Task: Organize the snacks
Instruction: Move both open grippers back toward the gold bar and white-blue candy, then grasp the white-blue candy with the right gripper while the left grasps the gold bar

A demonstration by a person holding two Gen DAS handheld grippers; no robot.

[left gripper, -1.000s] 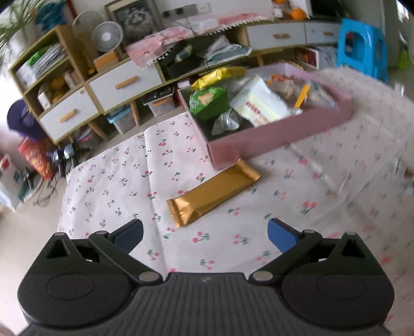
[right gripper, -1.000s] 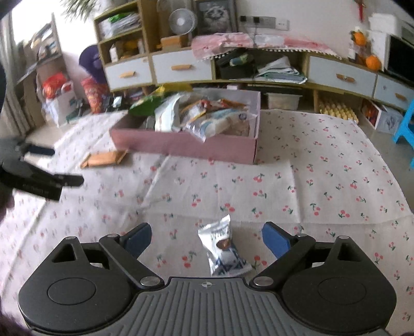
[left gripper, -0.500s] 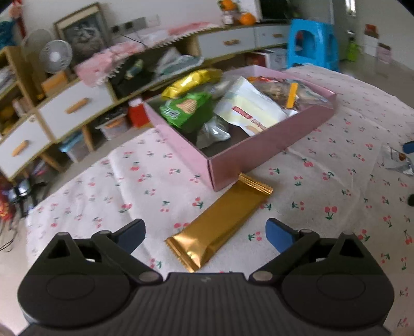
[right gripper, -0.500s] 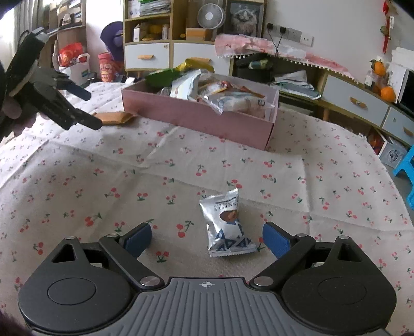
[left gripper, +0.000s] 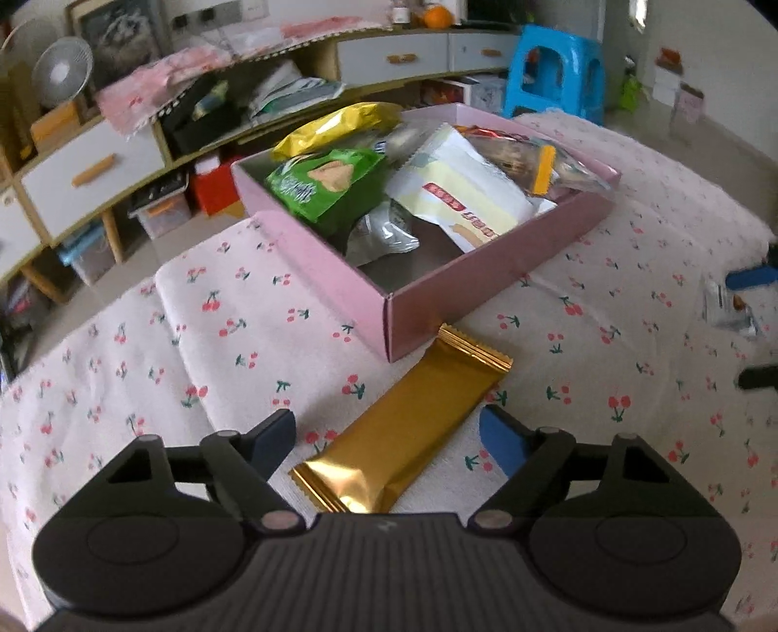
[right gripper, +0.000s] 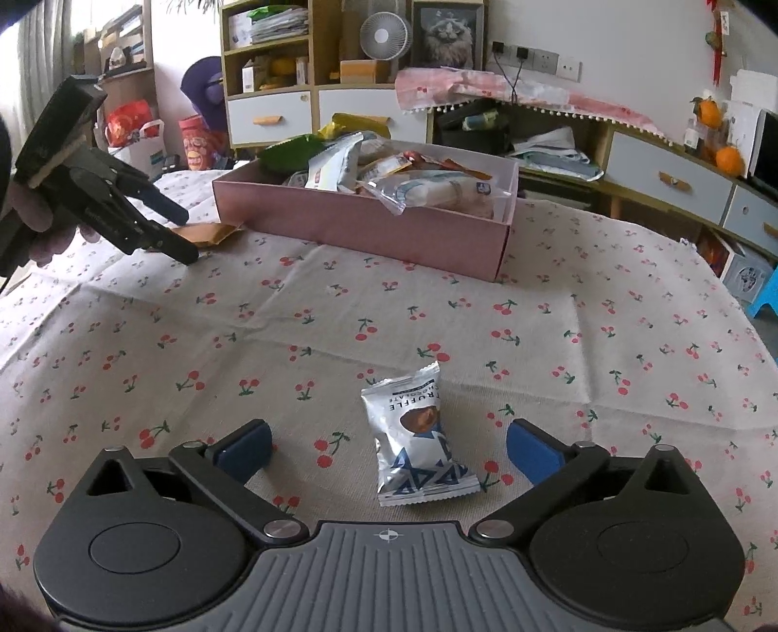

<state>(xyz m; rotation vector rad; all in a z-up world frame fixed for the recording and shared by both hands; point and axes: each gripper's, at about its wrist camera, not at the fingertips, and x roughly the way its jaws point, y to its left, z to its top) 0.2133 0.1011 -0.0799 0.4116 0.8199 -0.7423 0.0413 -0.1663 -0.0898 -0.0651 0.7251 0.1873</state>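
A gold foil snack bar [left gripper: 403, 428] lies on the cherry-print cloth just in front of the pink box [left gripper: 437, 296], which holds several snack packs. My left gripper [left gripper: 389, 437] is open, its fingers on either side of the bar's near end, not closed on it. A silver truffle packet [right gripper: 418, 437] lies on the cloth between the open fingers of my right gripper [right gripper: 389, 449]. The right wrist view shows the left gripper [right gripper: 170, 228] over the gold bar [right gripper: 204, 234] beside the box [right gripper: 364, 223]. The truffle packet also shows at the right edge of the left wrist view [left gripper: 729, 311].
Low cabinets with drawers [right gripper: 272, 116] and shelves stand behind the table. A blue stool [left gripper: 554, 73] stands at the far right. A fan [right gripper: 386, 31] sits on the cabinet. The cloth [right gripper: 437, 316] covers the whole table.
My left gripper has moved forward and down so its fingers now flank the gold bar. My right gripper has come closer to the truffle packet. Both stay open.
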